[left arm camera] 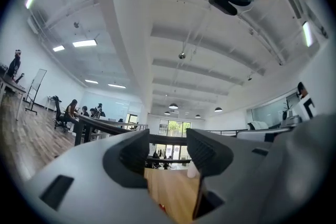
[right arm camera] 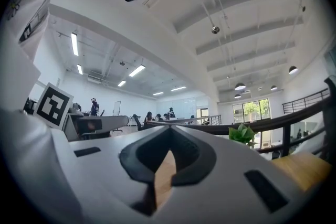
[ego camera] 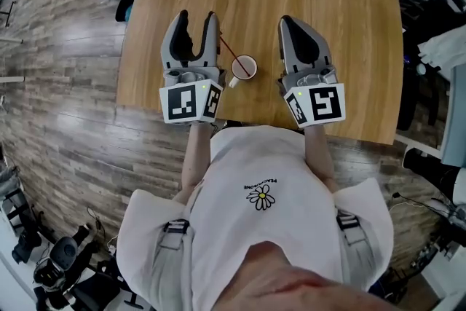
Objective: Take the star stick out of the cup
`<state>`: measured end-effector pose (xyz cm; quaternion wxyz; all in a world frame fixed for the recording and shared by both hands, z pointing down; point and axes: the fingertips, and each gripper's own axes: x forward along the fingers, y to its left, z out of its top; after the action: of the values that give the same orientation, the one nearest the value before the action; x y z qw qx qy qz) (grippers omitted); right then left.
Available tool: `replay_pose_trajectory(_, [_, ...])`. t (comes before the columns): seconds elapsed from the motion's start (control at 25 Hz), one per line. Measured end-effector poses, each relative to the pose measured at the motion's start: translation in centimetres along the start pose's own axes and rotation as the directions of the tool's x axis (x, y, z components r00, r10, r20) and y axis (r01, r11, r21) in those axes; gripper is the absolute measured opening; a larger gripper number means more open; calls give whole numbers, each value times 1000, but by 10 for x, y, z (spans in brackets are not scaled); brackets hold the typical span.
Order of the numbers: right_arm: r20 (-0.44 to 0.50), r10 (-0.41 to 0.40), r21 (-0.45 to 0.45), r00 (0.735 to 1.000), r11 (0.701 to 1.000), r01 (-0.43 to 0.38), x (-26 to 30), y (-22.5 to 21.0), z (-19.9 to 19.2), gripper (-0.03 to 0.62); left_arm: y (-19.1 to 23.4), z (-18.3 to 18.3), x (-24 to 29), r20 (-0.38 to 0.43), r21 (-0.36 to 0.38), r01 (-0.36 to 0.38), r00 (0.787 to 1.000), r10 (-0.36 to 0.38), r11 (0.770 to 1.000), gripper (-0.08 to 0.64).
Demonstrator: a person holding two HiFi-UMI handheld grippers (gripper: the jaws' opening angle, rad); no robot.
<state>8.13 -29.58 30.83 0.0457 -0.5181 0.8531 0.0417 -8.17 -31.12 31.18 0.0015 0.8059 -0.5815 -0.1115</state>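
Presently the thin reddish star stick is leaning in the small white round cup on the light wooden bench, not yet removed, while the left hand-held gripper is waiting just beside it, spread and empty, and the right hand-held gripper is resting pressed together.

1 overhead, 2 low along table

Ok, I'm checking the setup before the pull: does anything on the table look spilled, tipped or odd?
Nothing stands out. The cup stands upright on the table with no spill around it, and the stick leans out of it toward the open left gripper.
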Motion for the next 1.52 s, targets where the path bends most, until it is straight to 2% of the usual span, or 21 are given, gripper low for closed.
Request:
replay_pose_trajectory(0.12, [-7, 6, 9, 1000, 1000, -6, 1, 0, -3, 8, 10, -17, -3, -20, -113, 1, 1000, -4, 994, 235])
replay_pose_trajectory(0.24, [-12, 14, 8, 1000, 1000, -14, 4, 2, -4, 8, 11, -51, -8, -69, -229, 29, 997, -45, 973, 254])
replay_pose_trajectory(0.32, [-17, 21, 4, 1000, 1000, -21, 6, 3, -6, 6, 7, -84, -15, -132, -249, 35, 989, -70, 968, 265])
replay_pose_trajectory(0.56, [-30, 41, 4, 999, 999, -41, 10, 7, -10, 8, 6, -165, -37, -291, -333, -61, 956, -41, 941, 267])
replay_pose_trajectory(0.76, [-37, 50, 0, 998, 999, -50, 11, 10, -12, 8, 5, -194, -47, -352, -374, -95, 935, -46, 922, 232])
replay_pose_trajectory(0.96, [-48, 45, 0, 998, 999, -45, 8, 6, -15, 8, -6, -216, -46, -411, -453, -87, 904, -121, 887, 203])
replay_pose_trajectory(1.2, [-52, 40, -4, 998, 999, -40, 6, 8, -16, 6, -8, -230, -47, -461, -463, -117, 878, -126, 879, 117])
replay_pose_trajectory(1.4, [-52, 34, -5, 998, 999, -34, 4, 6, -15, 8, -13, -233, -46, -483, -435, -102, 865, -137, 895, 39])
replay_pose_trajectory(1.52, [-53, 31, -5, 998, 999, -32, 2, 6, -16, 8, -15, -232, -46, -490, -427, -98, 861, -139, 899, 21])
